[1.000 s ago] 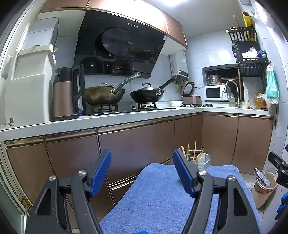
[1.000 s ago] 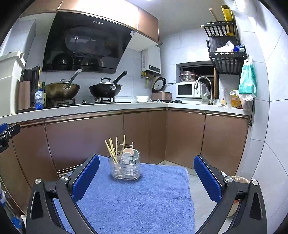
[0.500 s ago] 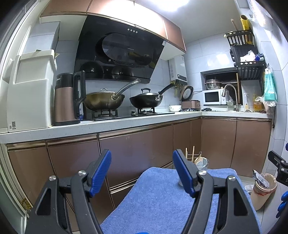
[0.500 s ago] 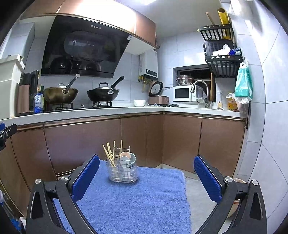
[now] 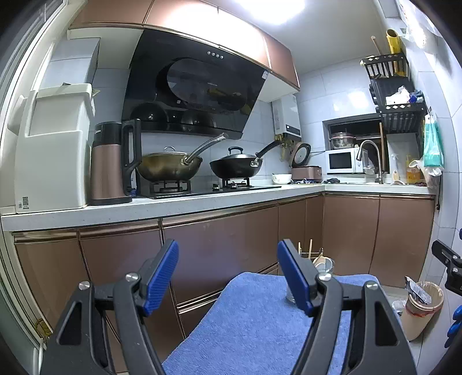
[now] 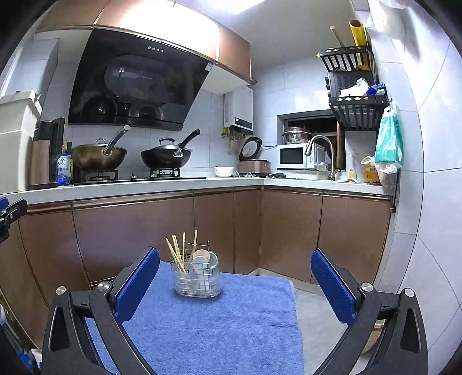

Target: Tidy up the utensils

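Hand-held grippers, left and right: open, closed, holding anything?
Left hand-held gripper: open, empty.
Right hand-held gripper: open, empty.

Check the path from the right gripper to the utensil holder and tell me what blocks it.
Nothing visible does. The right gripper is open and empty, and only bare blue towel lies between it and the utensil holder, which stands upright at the towel's far end with chopsticks sticking out.

White tiled walls; brown cabinets run under a pale L-shaped counter; a black hood hangs over two woks. A microwave sits beside the tap; bright ceiling light overhead.
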A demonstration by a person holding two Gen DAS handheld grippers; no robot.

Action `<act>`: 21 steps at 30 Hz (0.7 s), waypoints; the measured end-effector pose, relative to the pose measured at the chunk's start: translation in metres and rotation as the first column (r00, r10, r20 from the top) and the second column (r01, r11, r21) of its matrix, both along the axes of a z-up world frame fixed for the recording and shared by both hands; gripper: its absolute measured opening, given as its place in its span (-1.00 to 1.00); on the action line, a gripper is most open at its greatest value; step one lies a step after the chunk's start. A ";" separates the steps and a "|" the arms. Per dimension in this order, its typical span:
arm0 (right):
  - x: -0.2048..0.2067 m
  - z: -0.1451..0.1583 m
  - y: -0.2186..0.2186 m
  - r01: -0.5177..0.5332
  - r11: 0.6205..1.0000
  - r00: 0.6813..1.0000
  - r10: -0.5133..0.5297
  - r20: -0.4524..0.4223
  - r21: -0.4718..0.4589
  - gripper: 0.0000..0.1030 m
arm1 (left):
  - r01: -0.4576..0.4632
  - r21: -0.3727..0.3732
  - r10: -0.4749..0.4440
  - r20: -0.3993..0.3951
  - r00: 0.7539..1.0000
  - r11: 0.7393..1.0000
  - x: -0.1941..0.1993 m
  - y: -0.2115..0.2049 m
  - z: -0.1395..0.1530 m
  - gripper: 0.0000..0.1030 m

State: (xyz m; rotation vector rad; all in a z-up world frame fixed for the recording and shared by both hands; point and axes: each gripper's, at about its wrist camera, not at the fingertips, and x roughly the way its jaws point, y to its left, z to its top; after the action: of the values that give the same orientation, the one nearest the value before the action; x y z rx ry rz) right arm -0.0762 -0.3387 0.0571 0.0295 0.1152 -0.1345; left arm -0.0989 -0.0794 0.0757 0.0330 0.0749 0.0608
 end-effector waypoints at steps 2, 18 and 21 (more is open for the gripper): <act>-0.001 0.000 0.000 -0.001 1.000 1.000 0.001 0.002 0.000 0.99 | -0.001 -0.001 0.001 0.003 1.000 1.000 -0.001 0.000 0.000 0.35; 0.001 0.000 -0.004 0.004 1.000 1.000 -0.004 -0.006 0.007 0.99 | 0.008 0.005 -0.008 -0.021 1.000 1.000 0.003 -0.006 -0.001 0.35; 0.001 -0.001 -0.005 0.004 1.000 1.000 -0.004 -0.011 0.009 0.99 | 0.011 0.005 -0.010 -0.027 1.000 1.000 0.005 -0.006 -0.001 0.35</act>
State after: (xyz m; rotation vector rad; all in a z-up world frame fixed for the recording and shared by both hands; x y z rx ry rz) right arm -0.0747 -0.3437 0.0562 0.0379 0.1264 -0.1386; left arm -0.0935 -0.0854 0.0748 0.0395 0.1017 0.0500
